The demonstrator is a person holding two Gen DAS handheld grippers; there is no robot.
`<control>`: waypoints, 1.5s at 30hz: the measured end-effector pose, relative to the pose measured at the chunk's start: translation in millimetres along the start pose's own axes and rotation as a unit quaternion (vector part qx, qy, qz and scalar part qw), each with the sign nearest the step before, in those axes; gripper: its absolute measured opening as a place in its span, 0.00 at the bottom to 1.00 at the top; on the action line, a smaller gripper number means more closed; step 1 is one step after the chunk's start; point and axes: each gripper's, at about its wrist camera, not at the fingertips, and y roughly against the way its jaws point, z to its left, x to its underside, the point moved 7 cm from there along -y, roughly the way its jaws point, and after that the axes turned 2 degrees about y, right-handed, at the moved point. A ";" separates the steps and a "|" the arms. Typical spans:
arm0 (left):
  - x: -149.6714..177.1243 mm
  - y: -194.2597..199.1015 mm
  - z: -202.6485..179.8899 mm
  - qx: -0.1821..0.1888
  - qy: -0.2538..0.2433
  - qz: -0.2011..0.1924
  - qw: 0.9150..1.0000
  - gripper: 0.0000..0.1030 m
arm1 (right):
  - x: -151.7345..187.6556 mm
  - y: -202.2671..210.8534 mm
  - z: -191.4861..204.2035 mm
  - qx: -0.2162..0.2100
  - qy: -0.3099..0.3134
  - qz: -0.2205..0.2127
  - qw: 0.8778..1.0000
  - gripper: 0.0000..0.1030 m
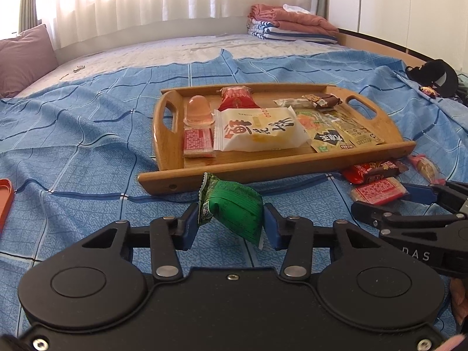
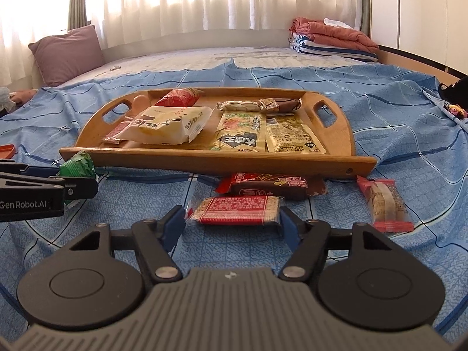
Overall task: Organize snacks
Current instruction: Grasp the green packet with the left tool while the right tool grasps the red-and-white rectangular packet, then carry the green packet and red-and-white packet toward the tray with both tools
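A wooden tray [image 1: 263, 166] holding several snack packets rests on the blue bedsheet; it also shows in the right wrist view [image 2: 204, 161]. My left gripper [image 1: 231, 219] is shut on a green snack packet [image 1: 234, 207] and holds it just above the sheet, in front of the tray's near rim. The packet also shows in the right wrist view [image 2: 77, 166]. My right gripper [image 2: 234, 219] has its fingers around a red-and-white wafer packet [image 2: 237, 209] lying on the sheet, jaws close to its ends. That packet shows in the left wrist view [image 1: 377, 193].
A dark red bar [image 2: 272, 185] and a pink-wrapped cake [image 2: 386, 201] lie on the sheet in front of the tray. An orange lid [image 1: 4, 201] sits at far left. A pillow [image 2: 67, 52] and folded blankets [image 2: 330, 41] lie at the back.
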 end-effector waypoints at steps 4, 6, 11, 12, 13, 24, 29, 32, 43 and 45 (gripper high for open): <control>-3.4 5.4 1.6 0.000 0.002 -0.003 1.000 0.42 | -3.3 8.6 1.9 -0.008 -0.004 -0.005 1.000 0.68; -6.0 7.9 2.0 0.002 0.004 -0.005 1.000 0.42 | -7.5 14.2 2.3 -0.010 -0.005 -0.011 1.000 0.68; -18.3 14.0 1.8 0.004 0.008 -0.010 1.000 0.42 | -24.3 29.8 3.0 -0.014 -0.001 -0.030 0.999 0.67; -22.2 15.0 2.0 0.006 0.009 -0.011 1.000 0.42 | -28.1 31.6 3.3 -0.015 0.003 -0.034 0.999 0.67; -27.1 16.1 2.3 0.008 0.012 -0.012 1.000 0.42 | -32.4 33.3 3.1 -0.014 0.008 -0.038 0.999 0.67; -94.8 17.3 8.7 0.015 0.034 -0.031 0.999 0.42 | -95.3 24.1 -9.6 -0.018 0.001 -0.057 0.998 0.67; -121.1 1.9 15.8 0.013 0.055 -0.022 0.998 0.42 | -120.3 7.4 -16.8 -0.020 -0.006 -0.053 0.998 0.67; -134.9 -10.1 20.0 0.007 0.062 -0.017 0.998 0.42 | -132.8 -4.8 -20.2 -0.020 -0.006 -0.047 0.999 0.67; -171.4 -70.1 38.6 -0.005 0.082 0.016 0.997 0.42 | -167.6 -60.4 -39.2 -0.025 -0.013 -0.010 1.000 0.67; -177.4 -82.7 42.8 -0.006 0.084 0.020 0.996 0.42 | -172.2 -71.7 -41.1 -0.029 -0.012 -0.002 1.000 0.67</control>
